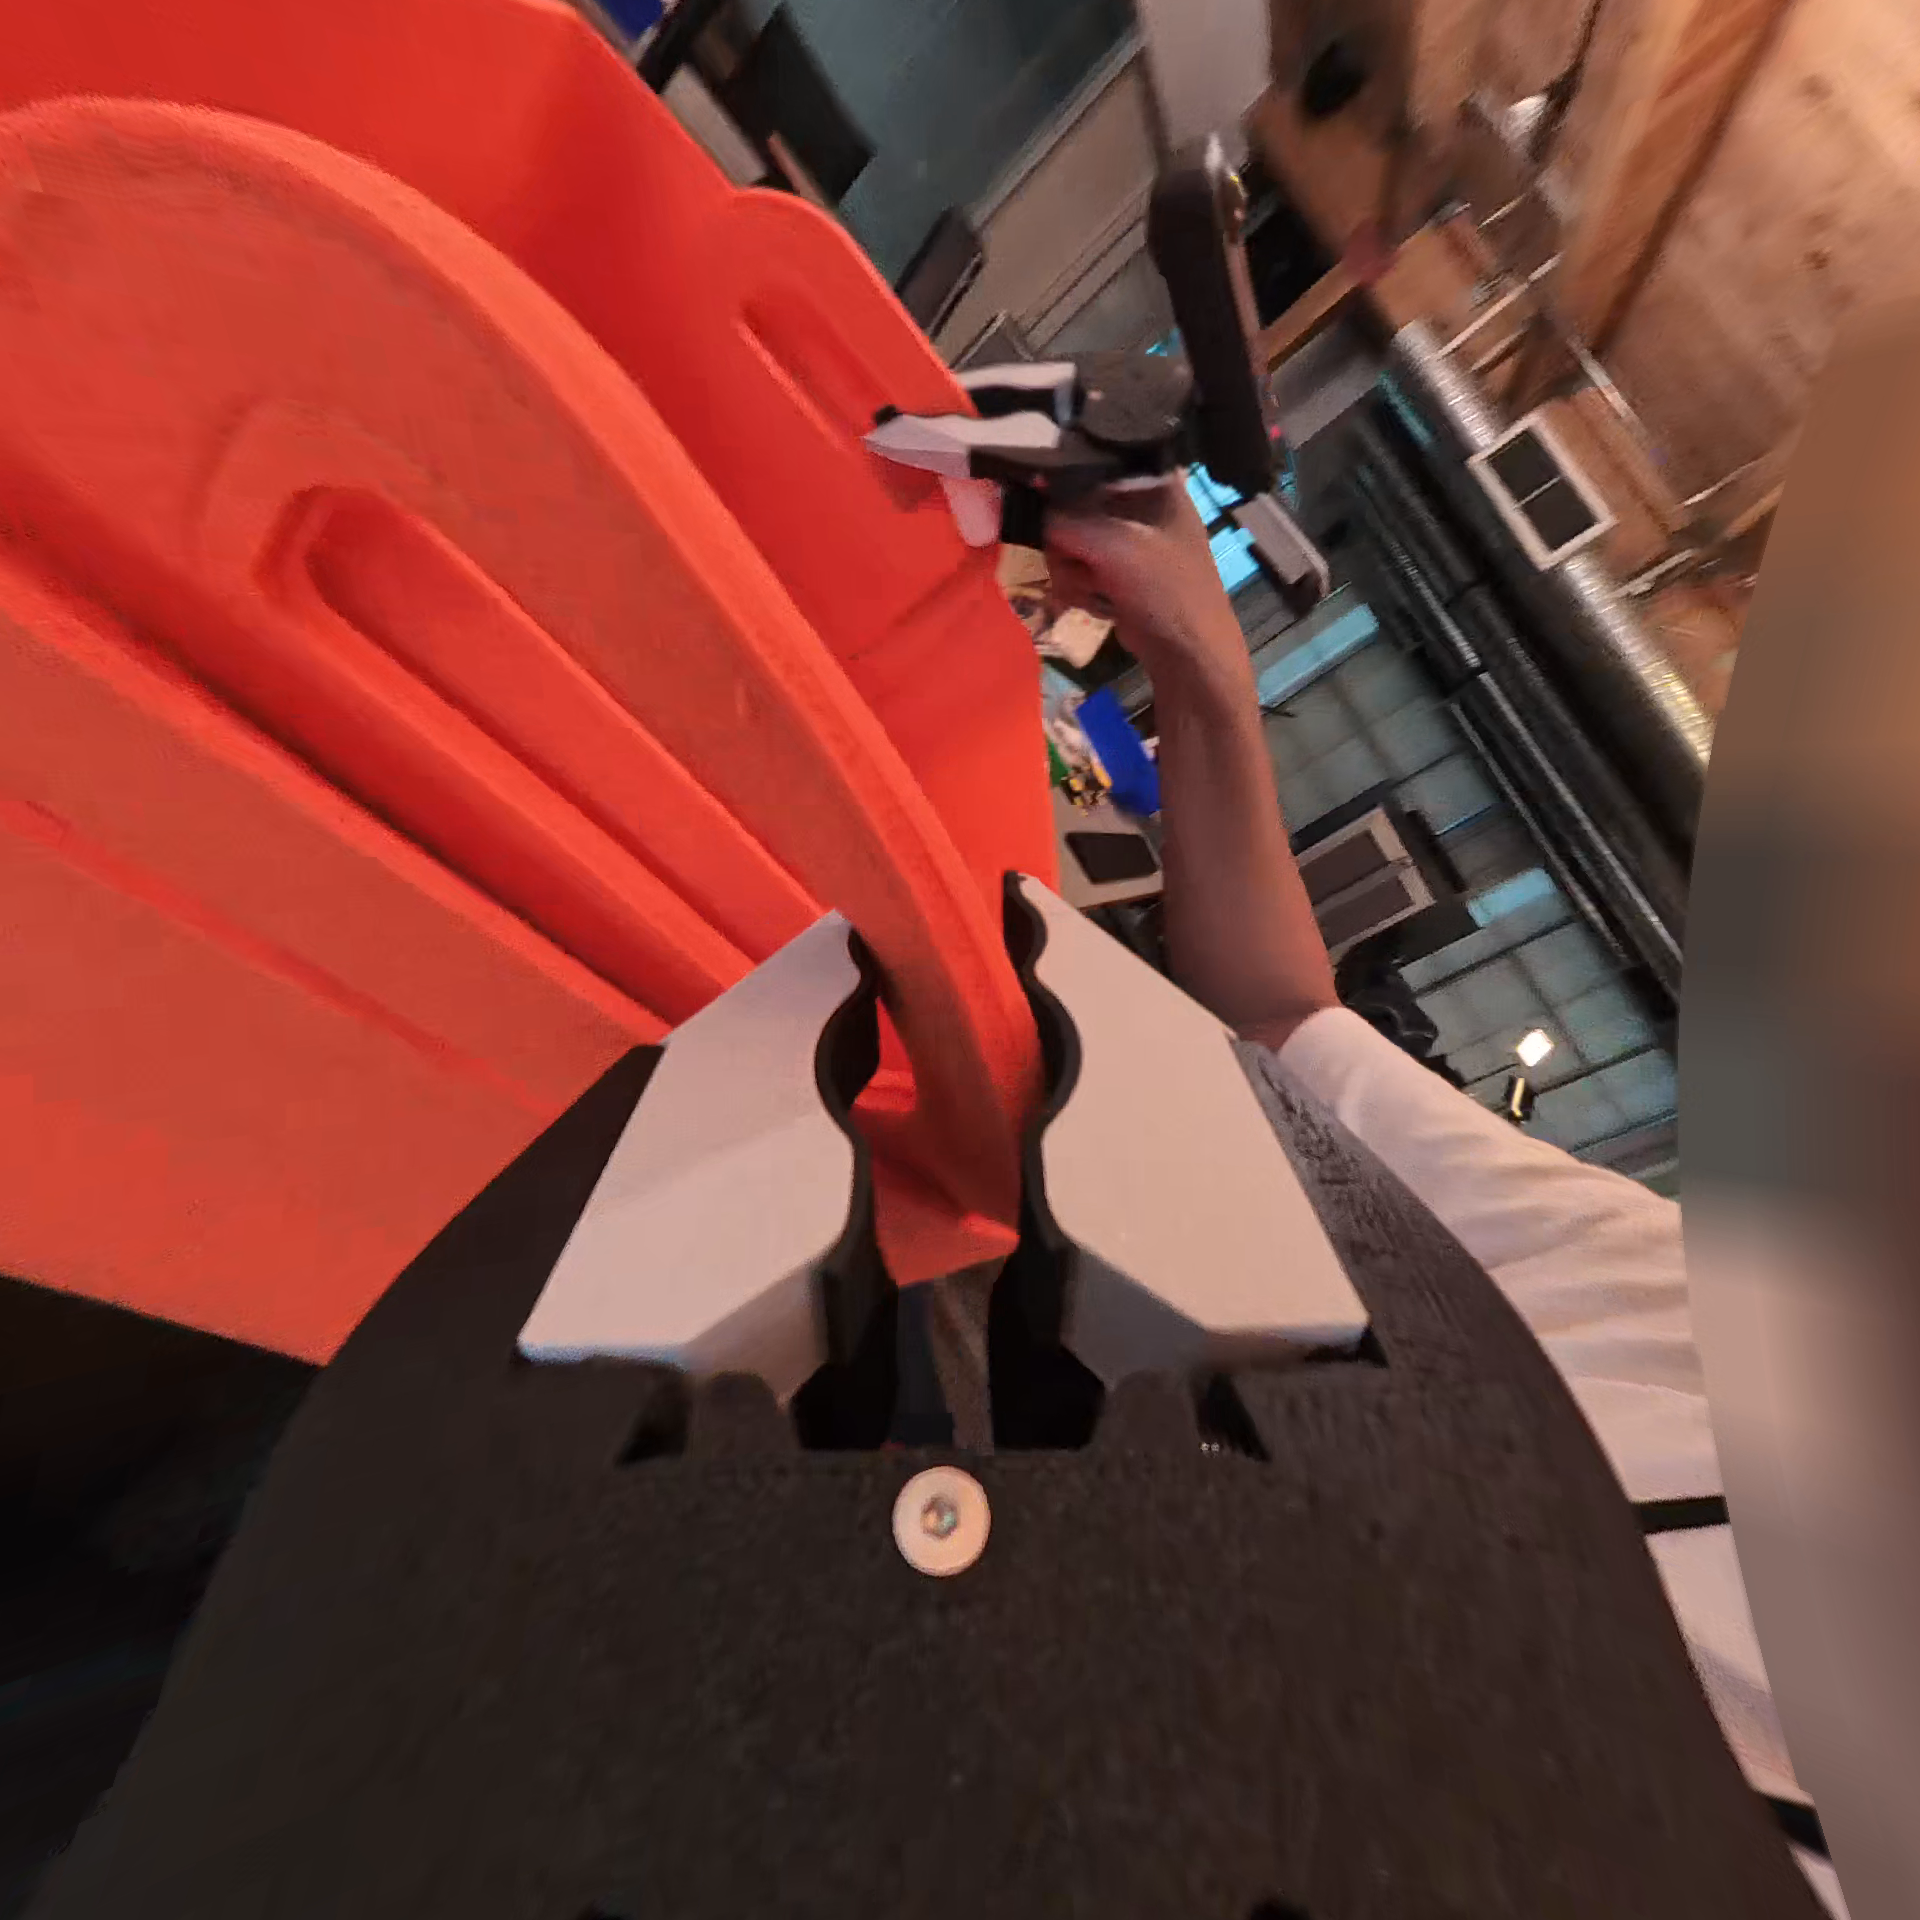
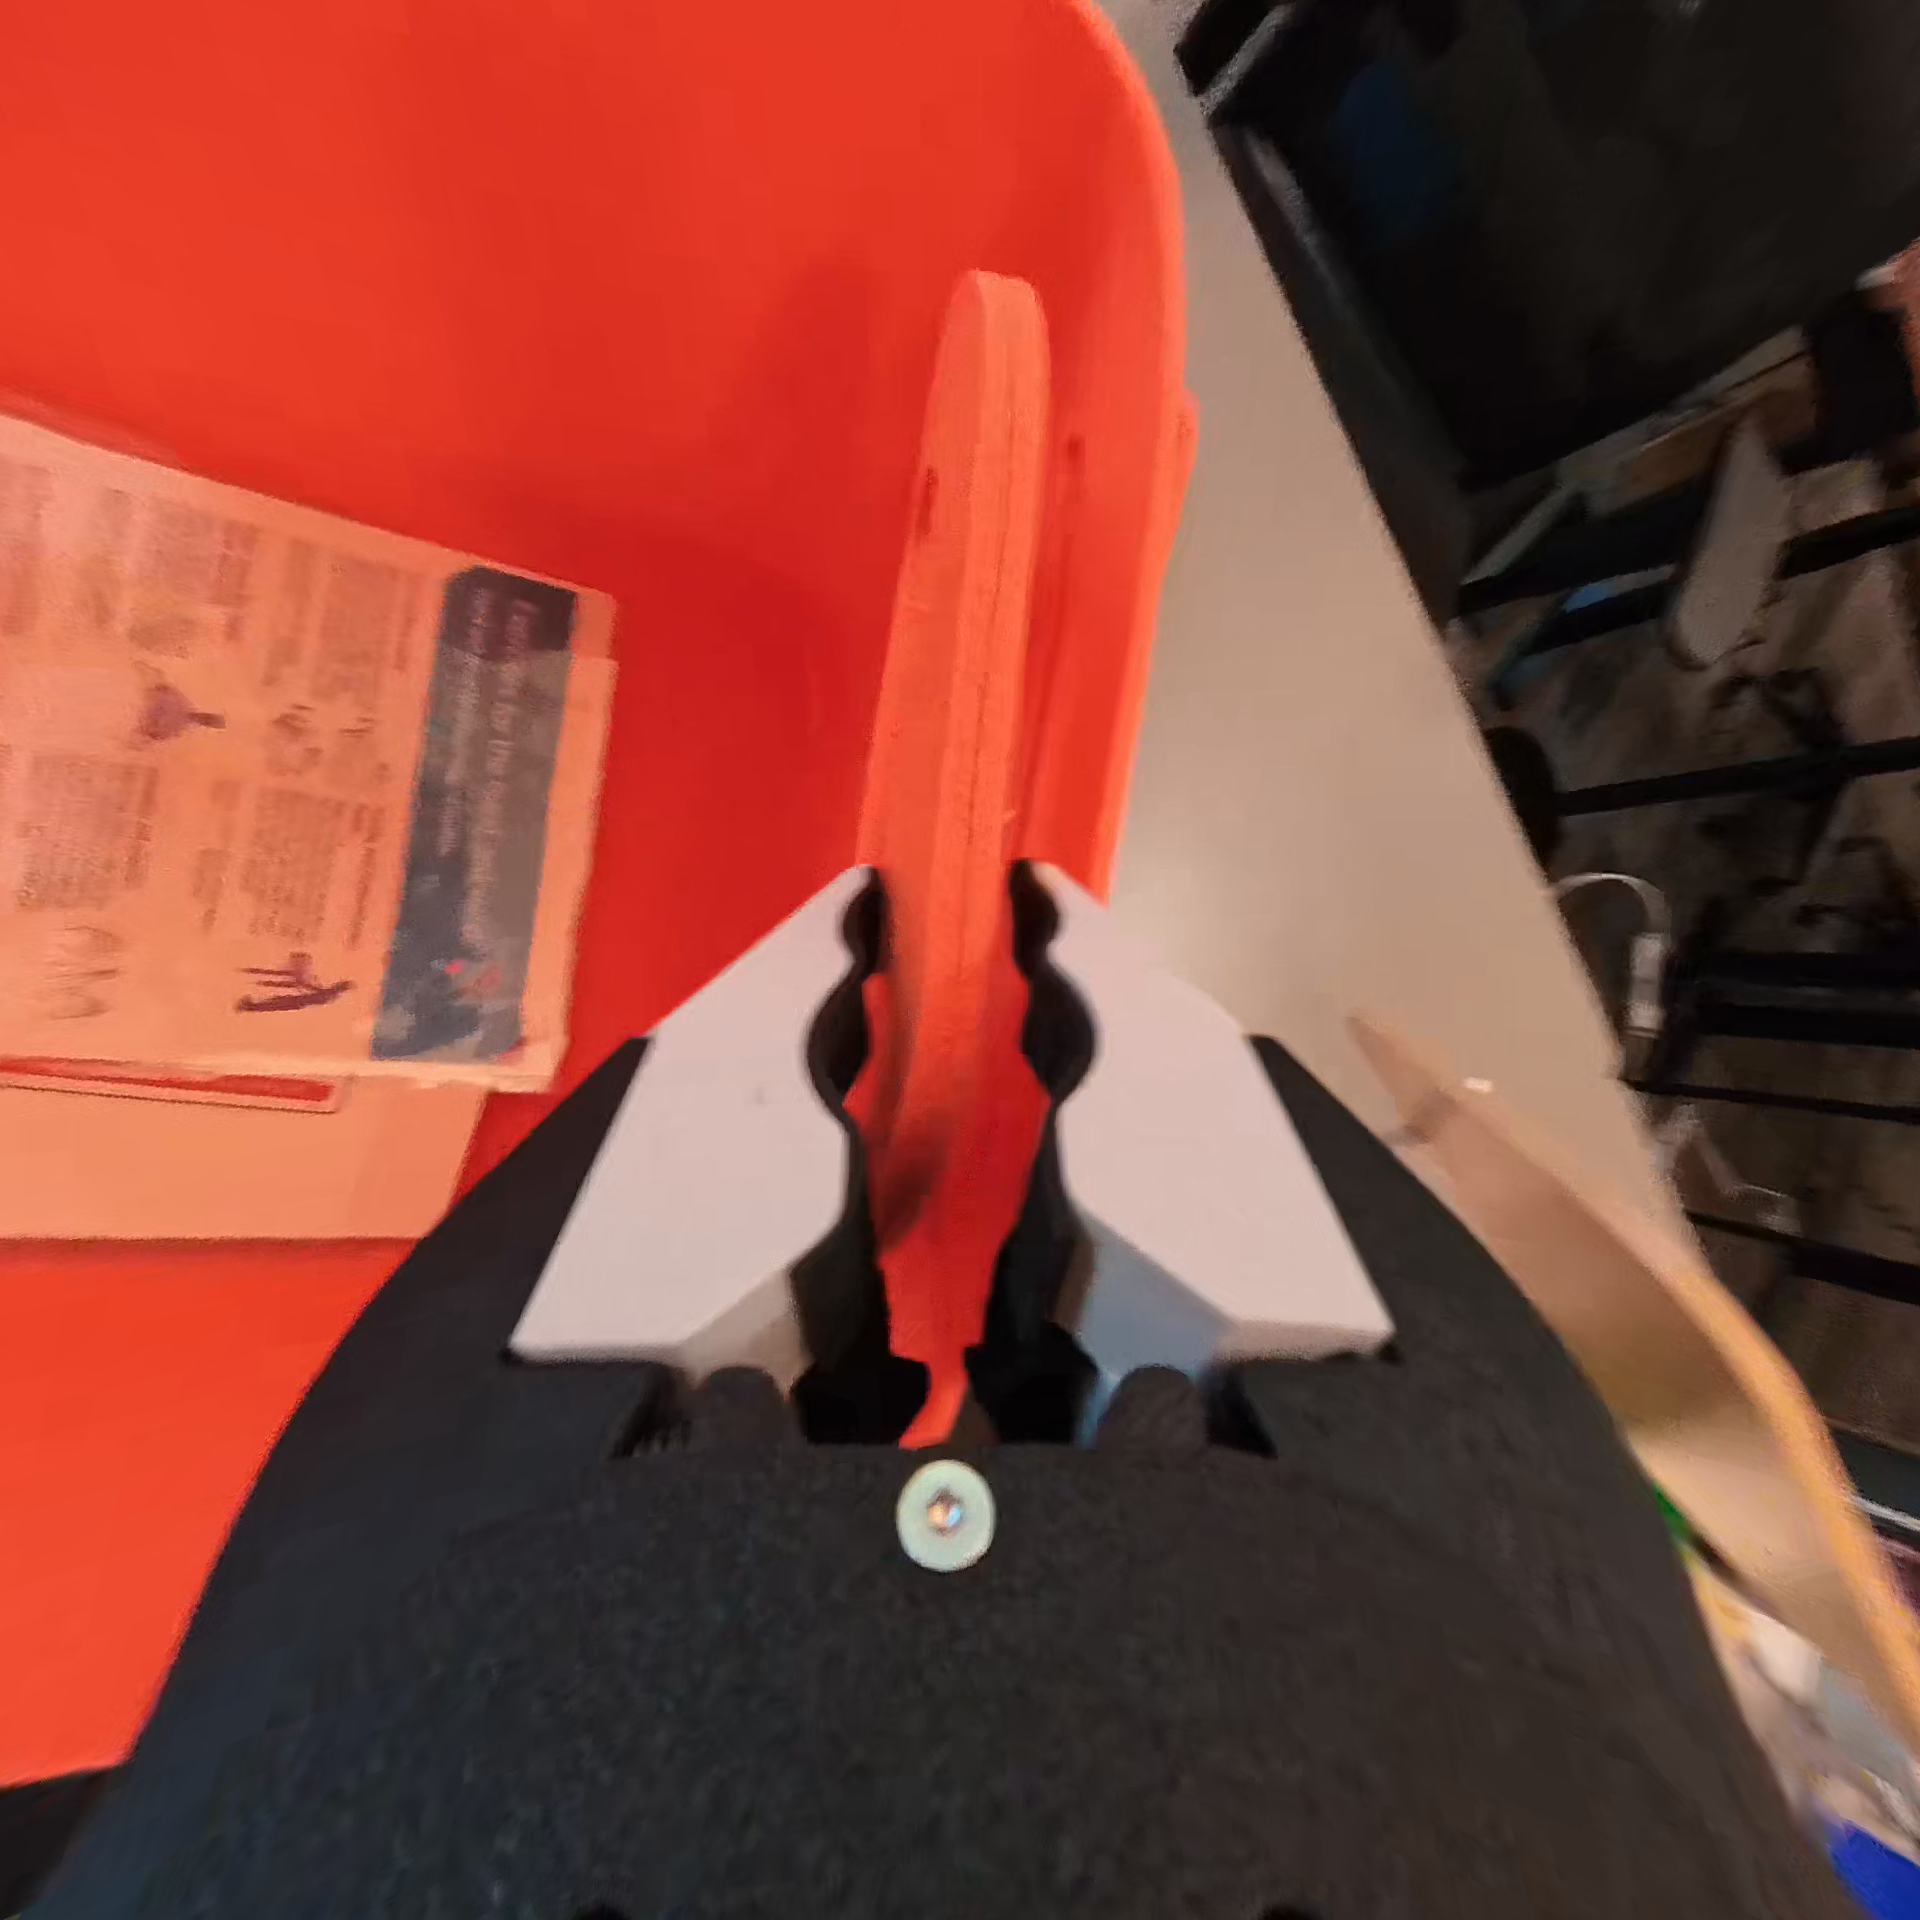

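Clamped on opposite rim edges, the moulded orange plastic bin (image 1: 436, 582) is gripped by left gripper (image 1: 940, 1049) and right gripper (image 2: 951, 1039), with seemingly printed leaflets (image 2: 281, 821) inside the bin.

orange bin (image 1: 416, 727), grey fingers (image 1: 727, 1164), printed leaflet (image 2: 281, 810)

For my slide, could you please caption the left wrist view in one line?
Left tongs clamp an orange plastic bin's handle edge while the right tongs grip its far handle.
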Available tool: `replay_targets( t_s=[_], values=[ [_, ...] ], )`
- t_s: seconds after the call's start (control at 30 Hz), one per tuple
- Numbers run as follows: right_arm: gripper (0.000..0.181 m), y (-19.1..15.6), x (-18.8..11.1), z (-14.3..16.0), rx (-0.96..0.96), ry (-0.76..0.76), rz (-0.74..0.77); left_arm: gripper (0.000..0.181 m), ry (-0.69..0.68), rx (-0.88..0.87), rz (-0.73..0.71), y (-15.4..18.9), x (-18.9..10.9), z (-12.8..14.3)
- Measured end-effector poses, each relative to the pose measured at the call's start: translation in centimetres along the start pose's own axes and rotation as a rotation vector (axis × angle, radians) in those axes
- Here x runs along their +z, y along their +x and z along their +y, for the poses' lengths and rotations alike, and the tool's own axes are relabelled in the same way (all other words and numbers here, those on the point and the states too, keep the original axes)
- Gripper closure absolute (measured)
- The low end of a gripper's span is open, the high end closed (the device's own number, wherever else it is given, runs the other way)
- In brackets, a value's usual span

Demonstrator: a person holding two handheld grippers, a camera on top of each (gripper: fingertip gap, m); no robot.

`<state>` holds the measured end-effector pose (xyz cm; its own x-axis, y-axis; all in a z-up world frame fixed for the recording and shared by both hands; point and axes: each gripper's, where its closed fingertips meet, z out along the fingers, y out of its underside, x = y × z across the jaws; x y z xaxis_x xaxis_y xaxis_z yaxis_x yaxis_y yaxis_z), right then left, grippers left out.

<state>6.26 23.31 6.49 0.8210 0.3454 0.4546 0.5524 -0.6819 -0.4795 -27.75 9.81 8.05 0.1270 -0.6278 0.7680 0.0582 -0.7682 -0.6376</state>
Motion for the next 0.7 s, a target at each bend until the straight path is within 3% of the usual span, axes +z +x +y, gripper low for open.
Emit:
replay_targets(
  t_s=[0.07, 0.17, 0.23, 0.3, 0.33, 0.37, 0.4, 0.53, 0.63, 0.7],
  values=[
    [0.129, 1.4, -3.0, -1.4, -0.075, 0.014, 0.139, 0.160, 0.036, 0.013, 0.040, 0.9, 0.8, 0.9],
    [0.129, -1.8, -10.7, -5.9, -0.215, 0.209, 0.231, 0.159, 0.112, 0.016, 0.056, 1.4, 1.2, 1.1],
    [0.143, -8.6, -14.1, -9.0, -0.297, 0.376, 0.018, 0.160, 0.140, 0.011, 0.060, 1.4, 1.3, 1.2],
    [0.143, -17.5, -14.0, -9.1, -0.298, 0.321, -0.443, 0.160, 0.165, 0.007, 0.057, 1.3, 1.1, 1.1],
    [0.131, -21.2, -12.4, -7.5, -0.306, 0.181, -0.649, 0.160, 0.165, 0.013, 0.053, 1.4, 1.0, 1.2],
    [0.116, -23.2, -9.4, -5.2, -0.325, -0.006, -0.737, 0.160, 0.163, 0.019, 0.051, 1.4, 1.0, 1.3],
    [0.101, -23.8, -5.6, -2.6, -0.340, -0.189, -0.746, 0.160, 0.170, 0.017, 0.055, 1.5, 0.9, 1.3],
    [0.094, -21.2, 7.3, 8.2, -0.171, -0.743, -0.716, 0.160, 0.173, 0.014, 0.072, 1.6, 0.9, 1.5],
    [0.089, -19.3, 10.2, 14.2, -0.091, -0.974, -0.712, 0.160, 0.165, 0.026, 0.083, 1.8, 0.9, 1.0],
    [0.080, -18.0, 10.8, 15.7, -0.100, -1.025, -0.688, 0.160, 0.168, 0.035, 0.077, 1.9, 0.8, 0.6]
  ],
)
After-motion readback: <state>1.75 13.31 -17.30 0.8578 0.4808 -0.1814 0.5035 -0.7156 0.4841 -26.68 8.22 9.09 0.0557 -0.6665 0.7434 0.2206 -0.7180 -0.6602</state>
